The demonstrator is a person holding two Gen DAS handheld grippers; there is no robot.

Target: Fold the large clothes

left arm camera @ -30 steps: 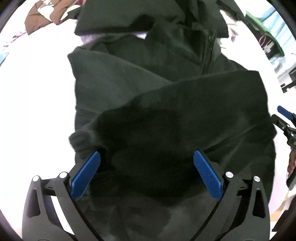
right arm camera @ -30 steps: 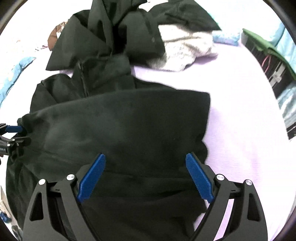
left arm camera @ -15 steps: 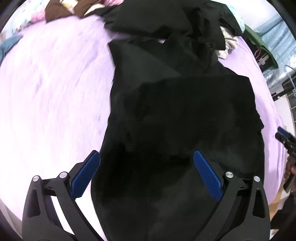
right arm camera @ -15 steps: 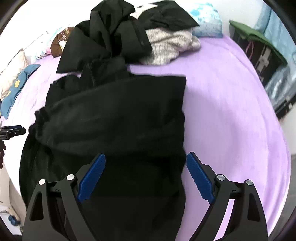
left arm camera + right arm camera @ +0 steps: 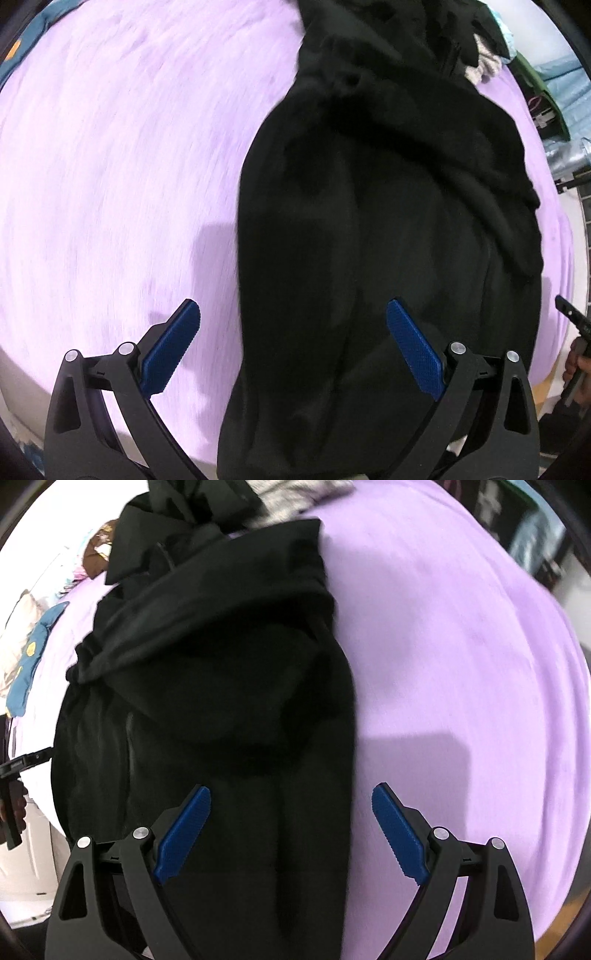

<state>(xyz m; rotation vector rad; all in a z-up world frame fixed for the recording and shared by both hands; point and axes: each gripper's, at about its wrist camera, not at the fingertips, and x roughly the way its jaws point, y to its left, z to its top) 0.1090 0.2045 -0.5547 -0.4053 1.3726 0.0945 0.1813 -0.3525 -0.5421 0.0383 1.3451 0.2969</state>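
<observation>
A large black garment [image 5: 369, 221] lies partly folded on the purple bed [image 5: 110, 166], its near end hanging over the bed's front edge. It also shows in the right wrist view [image 5: 229, 664]. My left gripper [image 5: 291, 347] is open and empty above the garment's left edge near the bed front. My right gripper [image 5: 291, 834] is open and empty above the garment's right edge. Each gripper shows at the edge of the other's view: the right one [image 5: 574, 325], the left one [image 5: 22, 764].
More dark clothes [image 5: 184, 513] and a grey-white garment [image 5: 295, 494] are piled at the far end of the bed [image 5: 461, 646]. A blue patterned cloth [image 5: 33, 653] lies at the far left. Dark furniture [image 5: 546, 96] stands beyond the bed's right side.
Both grippers have pulled back and up from the garment toward the bed's front edge. The views now show more of the bed. The garment stays folded where it was laid.
</observation>
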